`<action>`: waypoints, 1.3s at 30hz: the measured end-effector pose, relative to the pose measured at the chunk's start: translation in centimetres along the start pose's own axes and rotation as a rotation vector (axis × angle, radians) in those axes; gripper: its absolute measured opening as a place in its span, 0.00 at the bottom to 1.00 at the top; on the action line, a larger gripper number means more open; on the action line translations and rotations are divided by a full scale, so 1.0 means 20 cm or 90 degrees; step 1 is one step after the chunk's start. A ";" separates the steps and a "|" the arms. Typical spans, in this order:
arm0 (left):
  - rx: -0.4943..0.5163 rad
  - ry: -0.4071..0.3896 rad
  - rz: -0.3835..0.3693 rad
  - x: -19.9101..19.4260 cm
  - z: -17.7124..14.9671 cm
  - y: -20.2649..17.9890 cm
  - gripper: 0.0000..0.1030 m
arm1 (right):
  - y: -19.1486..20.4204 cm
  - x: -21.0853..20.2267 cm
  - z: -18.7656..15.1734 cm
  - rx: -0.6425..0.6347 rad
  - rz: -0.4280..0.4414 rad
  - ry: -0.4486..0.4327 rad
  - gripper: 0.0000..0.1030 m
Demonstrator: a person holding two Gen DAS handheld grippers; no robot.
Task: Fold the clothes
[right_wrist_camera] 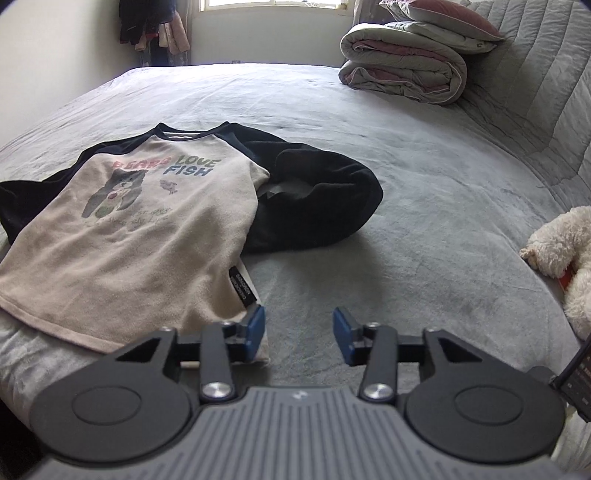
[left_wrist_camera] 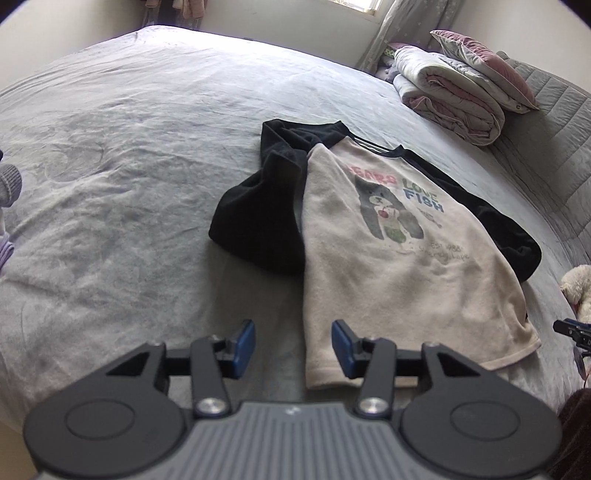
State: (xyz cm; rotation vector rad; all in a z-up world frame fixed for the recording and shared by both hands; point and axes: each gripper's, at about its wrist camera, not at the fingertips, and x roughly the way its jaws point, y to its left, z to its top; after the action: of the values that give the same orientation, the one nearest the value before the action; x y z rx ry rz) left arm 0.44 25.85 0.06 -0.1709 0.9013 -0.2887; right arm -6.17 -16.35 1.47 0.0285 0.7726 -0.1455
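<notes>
A cream T-shirt (left_wrist_camera: 399, 258) with black raglan sleeves and a bear print lies face up on the grey bed; it also shows as the T-shirt (right_wrist_camera: 129, 236) in the right wrist view. One black sleeve (left_wrist_camera: 258, 218) is bunched beside the body; the same sleeve (right_wrist_camera: 317, 199) shows in the right wrist view. My left gripper (left_wrist_camera: 293, 347) is open just short of the hem's left corner, holding nothing. My right gripper (right_wrist_camera: 299, 334) is open beside the hem's right corner, near a black label (right_wrist_camera: 242, 286), with only bedsheet between its fingers.
A grey bedsheet (left_wrist_camera: 129, 166) covers the bed. A folded quilt with a pillow (right_wrist_camera: 406, 66) sits at the far corner by the padded headboard (right_wrist_camera: 535, 92). A white plush toy (right_wrist_camera: 561, 243) lies at the right edge. Clothes (right_wrist_camera: 155, 33) hang on the far wall.
</notes>
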 end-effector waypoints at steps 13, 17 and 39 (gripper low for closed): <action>-0.082 0.007 0.046 0.32 0.23 0.10 0.46 | -0.22 0.41 0.22 0.228 0.070 0.056 0.50; -0.094 0.006 0.064 0.39 0.28 0.13 0.29 | -0.27 0.54 0.27 0.288 0.079 0.059 0.50; -0.075 -0.170 0.342 0.29 0.89 0.49 0.09 | -0.62 0.64 0.63 0.186 -0.185 -0.017 0.05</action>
State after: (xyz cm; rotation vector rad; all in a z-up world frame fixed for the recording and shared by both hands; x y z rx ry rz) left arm 19.66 33.72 4.12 -0.0684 0.6675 0.2829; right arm 9.91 -31.20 1.90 0.1908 0.7201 -0.5324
